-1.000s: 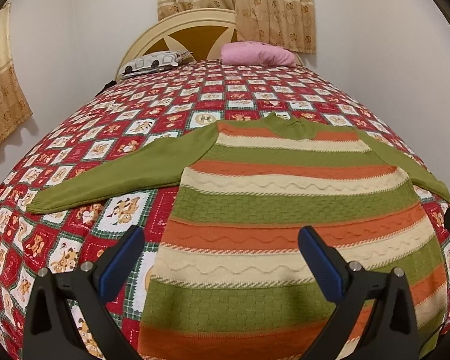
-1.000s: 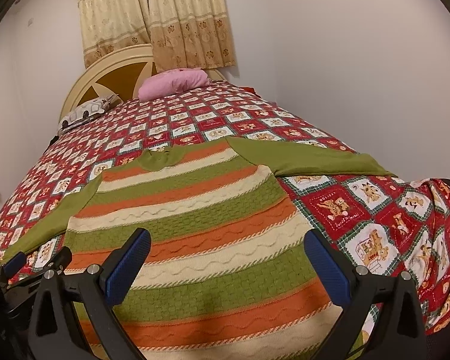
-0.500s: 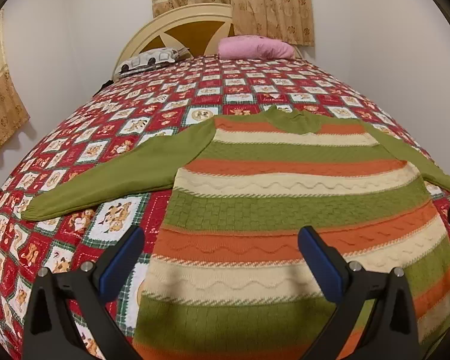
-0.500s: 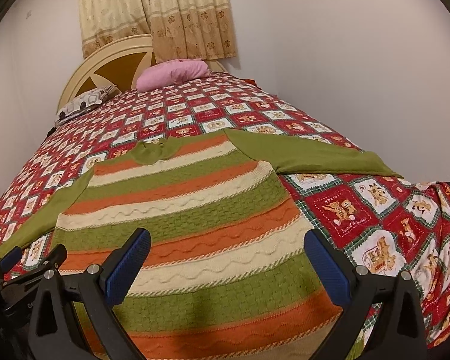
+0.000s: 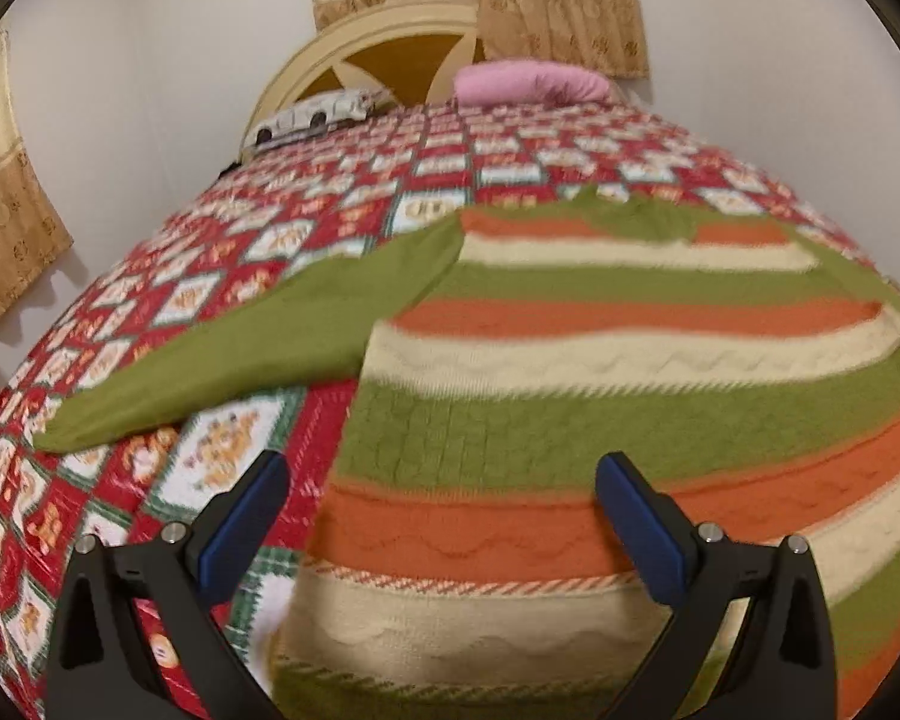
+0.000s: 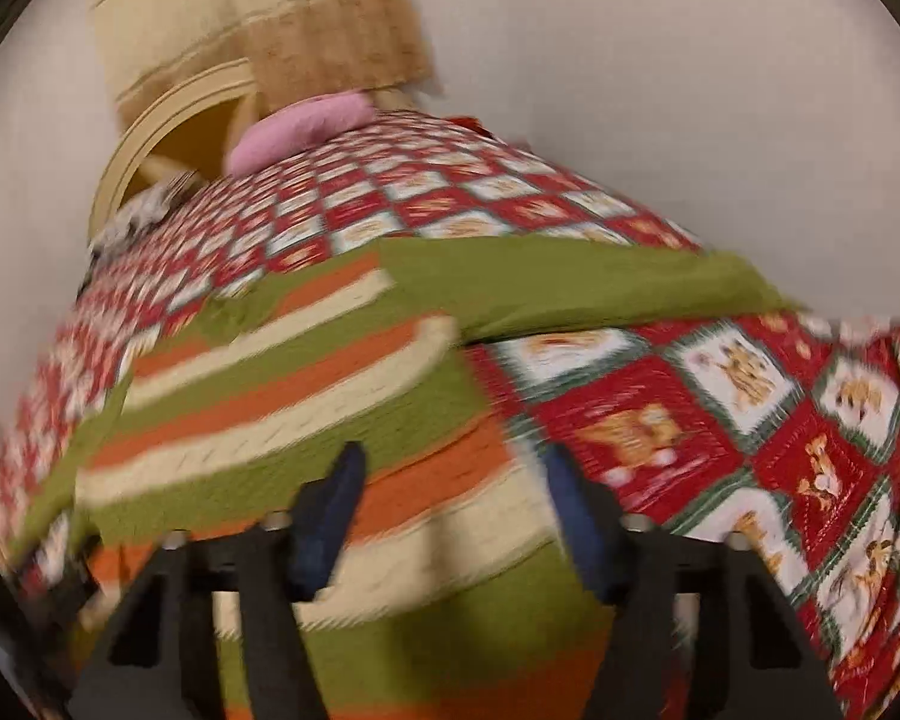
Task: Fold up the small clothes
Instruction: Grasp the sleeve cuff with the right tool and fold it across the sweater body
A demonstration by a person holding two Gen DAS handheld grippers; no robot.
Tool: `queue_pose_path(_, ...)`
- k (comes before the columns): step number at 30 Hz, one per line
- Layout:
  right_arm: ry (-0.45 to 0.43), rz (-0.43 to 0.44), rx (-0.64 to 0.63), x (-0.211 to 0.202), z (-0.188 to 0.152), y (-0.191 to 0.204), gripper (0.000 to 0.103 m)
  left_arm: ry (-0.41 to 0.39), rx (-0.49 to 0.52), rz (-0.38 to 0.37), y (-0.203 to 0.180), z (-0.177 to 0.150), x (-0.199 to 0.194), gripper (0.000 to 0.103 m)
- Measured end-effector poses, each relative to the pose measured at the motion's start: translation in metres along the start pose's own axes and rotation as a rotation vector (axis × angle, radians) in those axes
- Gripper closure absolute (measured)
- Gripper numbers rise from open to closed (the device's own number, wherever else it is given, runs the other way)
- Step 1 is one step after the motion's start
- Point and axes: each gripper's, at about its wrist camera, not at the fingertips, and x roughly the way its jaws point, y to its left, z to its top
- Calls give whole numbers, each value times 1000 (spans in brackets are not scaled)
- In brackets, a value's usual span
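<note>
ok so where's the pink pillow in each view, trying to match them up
Left wrist view: pink pillow at top centre-right, at the head of the bed, right of the star headboard.
Right wrist view: pink pillow upper left of centre, blurred, right of the same headboard.
Shared landmark: the striped sweater spread on the quilt.

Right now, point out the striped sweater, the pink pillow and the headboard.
striped sweater (image 5: 600, 420): left wrist view, green band mid-body.
pink pillow (image 5: 528, 81): left wrist view, its middle.
headboard (image 5: 390, 63): left wrist view, brown centre panel.

Flat sweater (image 5: 600, 372) spread across bedspread (image 5: 222, 276), pillows (image 5: 528, 81) far off by headboard (image 5: 384, 54)
</note>
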Motion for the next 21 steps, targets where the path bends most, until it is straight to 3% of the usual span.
queue_pose_path(7, 52, -61, 413, 38, 69, -154, 50, 69, -59, -85, 10, 1, 12, 0)
queue_pose_path(10, 81, -131, 504, 59, 84, -202, 53, 111, -135, -136, 20, 1, 22, 0)
queue_pose_path(12, 109, -156, 540, 75, 89, -224, 61, 120, -189, -143, 27, 0, 24, 0)
queue_pose_path(17, 152, -109, 646, 104, 92, -250, 62, 118, -178, -108, 21, -1, 25, 0)
queue_pose_path(21, 124, -117, 671, 117, 101, -261, 62, 119, -180, -109, 23, -1, 27, 0)
